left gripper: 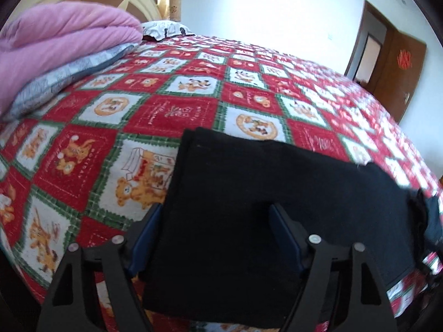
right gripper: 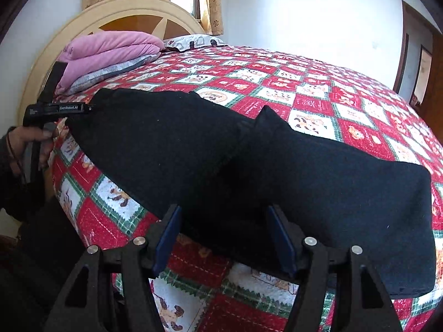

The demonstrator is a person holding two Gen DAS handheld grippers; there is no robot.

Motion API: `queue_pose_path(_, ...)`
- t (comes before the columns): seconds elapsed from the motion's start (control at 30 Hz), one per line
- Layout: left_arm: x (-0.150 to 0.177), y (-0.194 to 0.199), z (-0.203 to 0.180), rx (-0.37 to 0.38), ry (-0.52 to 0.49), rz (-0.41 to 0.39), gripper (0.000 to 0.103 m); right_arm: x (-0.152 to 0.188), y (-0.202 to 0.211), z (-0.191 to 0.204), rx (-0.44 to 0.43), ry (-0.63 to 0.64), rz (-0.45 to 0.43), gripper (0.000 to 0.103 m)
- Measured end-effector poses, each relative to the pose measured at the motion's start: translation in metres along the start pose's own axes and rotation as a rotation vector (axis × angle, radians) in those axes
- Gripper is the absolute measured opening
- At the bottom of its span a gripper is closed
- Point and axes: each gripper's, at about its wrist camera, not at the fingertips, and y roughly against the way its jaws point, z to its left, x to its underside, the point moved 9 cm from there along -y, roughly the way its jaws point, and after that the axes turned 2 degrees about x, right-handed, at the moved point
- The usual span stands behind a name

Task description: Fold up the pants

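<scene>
Black pants point(left gripper: 249, 193) lie on the red patterned bedspread point(left gripper: 180, 110), stretched along the near edge of the bed. My left gripper point(left gripper: 216, 215) is open, its blue-padded jaws standing wide on either side of one end of the pants. My right gripper point(right gripper: 224, 218) is open too, its jaws astride the near edge of the pants point(right gripper: 249, 166) around the middle. In the right wrist view the left gripper point(right gripper: 91, 108) shows at the far left end of the pants, held by a hand. The cloth hides whether any pad touches it.
A folded pink quilt point(left gripper: 61, 41) on a grey pillow point(left gripper: 69, 77) sits at the head of the bed by the cream headboard point(right gripper: 124, 11). A patterned pillow point(right gripper: 193, 40) lies behind. A brown door point(left gripper: 393, 74) stands at right.
</scene>
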Motion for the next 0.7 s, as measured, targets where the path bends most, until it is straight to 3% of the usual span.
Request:
queue_pose_path(0.1,-0.003,0.002,0.009,0.032,0.057,-0.001,0.059,0.000,0.000,0.000,0.008,0.006,-0.002,0.065)
queue_pose_path(0.17,-0.002,0.005,0.004,0.055,0.029,0.014,0.031,0.000,0.000,-0.001,0.006,0.006,-0.002,0.065)
queue_pose_path(0.2,-0.001,0.007,-0.001,0.070,0.014,0.022,0.028,0.000,0.000,-0.001,0.006,0.007,-0.003,0.065)
queue_pose_path(0.3,-0.002,0.013,-0.012,0.022,-0.042,0.014,0.024,0.000,0.000,-0.002,0.014,0.012,-0.005,0.065)
queue_pose_path(0.37,-0.006,0.021,-0.015,0.034,-0.021,-0.009,0.023,0.000,0.000,-0.002,0.011,0.009,-0.005,0.065)
queue_pose_path(0.7,-0.036,0.078,-0.055,0.296,0.133,-0.078,0.023,-0.012,0.024,-0.038,-0.048,-0.197,-0.045,0.065)
